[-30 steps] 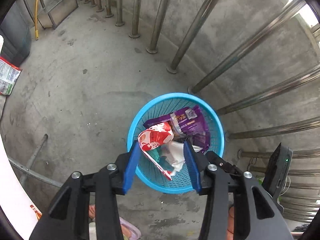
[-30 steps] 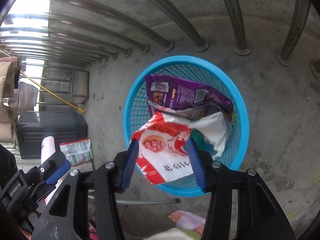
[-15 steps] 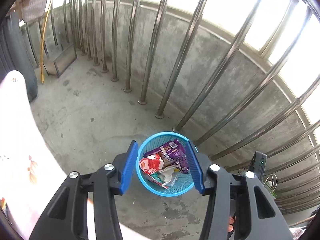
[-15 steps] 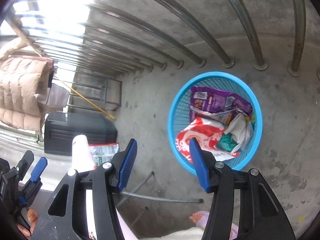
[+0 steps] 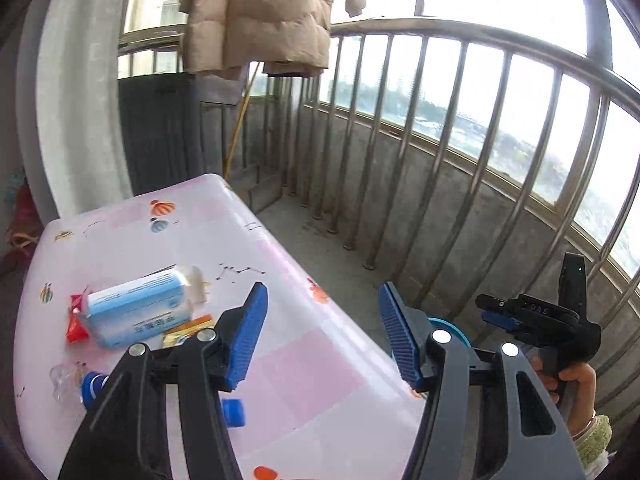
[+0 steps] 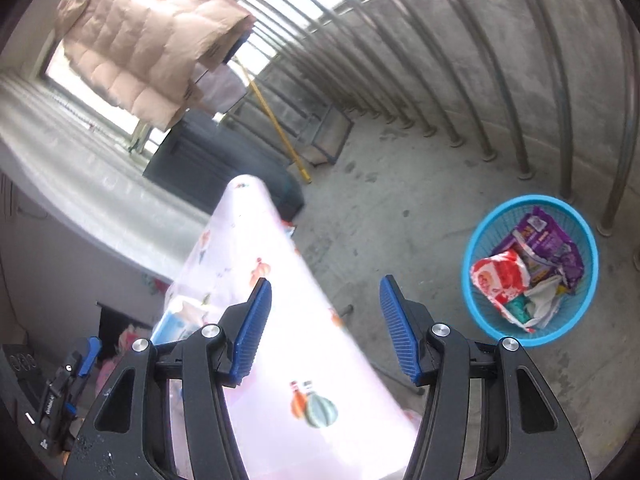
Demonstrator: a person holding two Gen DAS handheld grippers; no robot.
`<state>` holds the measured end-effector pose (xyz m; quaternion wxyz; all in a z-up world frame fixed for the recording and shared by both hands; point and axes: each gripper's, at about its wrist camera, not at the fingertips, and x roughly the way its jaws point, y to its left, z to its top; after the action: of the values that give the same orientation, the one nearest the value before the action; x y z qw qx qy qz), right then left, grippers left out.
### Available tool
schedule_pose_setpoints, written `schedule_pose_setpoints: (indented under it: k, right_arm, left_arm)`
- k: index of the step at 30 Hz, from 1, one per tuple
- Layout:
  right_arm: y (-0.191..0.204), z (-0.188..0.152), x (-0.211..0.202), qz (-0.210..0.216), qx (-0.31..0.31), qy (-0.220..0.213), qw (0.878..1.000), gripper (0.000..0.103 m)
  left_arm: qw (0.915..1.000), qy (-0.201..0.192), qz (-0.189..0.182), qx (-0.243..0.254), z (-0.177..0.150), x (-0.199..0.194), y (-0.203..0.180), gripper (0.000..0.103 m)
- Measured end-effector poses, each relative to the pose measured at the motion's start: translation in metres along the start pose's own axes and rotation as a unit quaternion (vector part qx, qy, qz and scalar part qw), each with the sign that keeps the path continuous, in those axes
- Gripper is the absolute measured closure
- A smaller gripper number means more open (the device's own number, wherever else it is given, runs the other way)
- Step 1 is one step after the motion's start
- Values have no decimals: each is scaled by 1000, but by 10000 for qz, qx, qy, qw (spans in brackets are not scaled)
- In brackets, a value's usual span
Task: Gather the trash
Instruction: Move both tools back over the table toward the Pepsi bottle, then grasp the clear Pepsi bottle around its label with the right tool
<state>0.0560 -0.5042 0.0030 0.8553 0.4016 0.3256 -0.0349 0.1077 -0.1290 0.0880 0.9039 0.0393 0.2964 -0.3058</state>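
My left gripper (image 5: 322, 320) hovers over the pink-clothed table (image 5: 304, 384); its jaws are opening with nothing between them. On the table's left part lie a blue-and-white pack (image 5: 132, 314), a red wrapper (image 5: 75, 326), a yellow wrapper (image 5: 187, 326), two blue caps (image 5: 234, 412) and a clear plastic piece (image 5: 63, 380). My right gripper (image 6: 325, 324) is open and empty above the table's edge (image 6: 276, 280). The blue mesh basket (image 6: 528, 199) stands on the floor to its right, holding a red-and-white bag (image 6: 500, 276) and a purple bag (image 6: 550, 240).
A steel railing (image 5: 440, 128) on a low concrete wall runs along the balcony. A beige padded coat (image 5: 256, 12) hangs above a dark cabinet (image 5: 160, 132), with a yellow pole (image 6: 276, 120) leaning nearby. A hand (image 5: 576, 384) holds the right gripper at the left view's right edge.
Both grippers rose and swung away from the basket toward the table. The basket left the centre of both views; the left view now looks over the tabletop trash.
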Motion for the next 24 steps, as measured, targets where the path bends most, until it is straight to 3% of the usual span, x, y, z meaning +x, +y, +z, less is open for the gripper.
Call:
schedule_pose_setpoints:
  k: [5,9,13,18,21,24]
  right_arm:
    - [65,-18,26,676,-826,639,9922,49]
    - [113,-38,73,1279,-1112,1478,9744,49]
    - [153,-63,123,1500,-1328,2159,9556,49]
    - [187,-90,172,1488,-1576,2673,9389,49]
    - [199,-108,184,1340,-1799,2860,9316,49]
    - [209,-125,189,1384,-1976,3184,9168,48]
  left_arm:
    - [9956,-114,592,-721,-53,-51,72,47]
    - [9860,-59,936,-1382,-86,-70,120,47]
    - [9772,26,1011,-1867,-107,-73,154,47]
    - [9751,178,1066,-1939,-116,-58,171,63]
    - [9737,300,1003,-2023,-125,-49,182,74]
    - [9719,377,941,-2124,-133,-45,193,83]
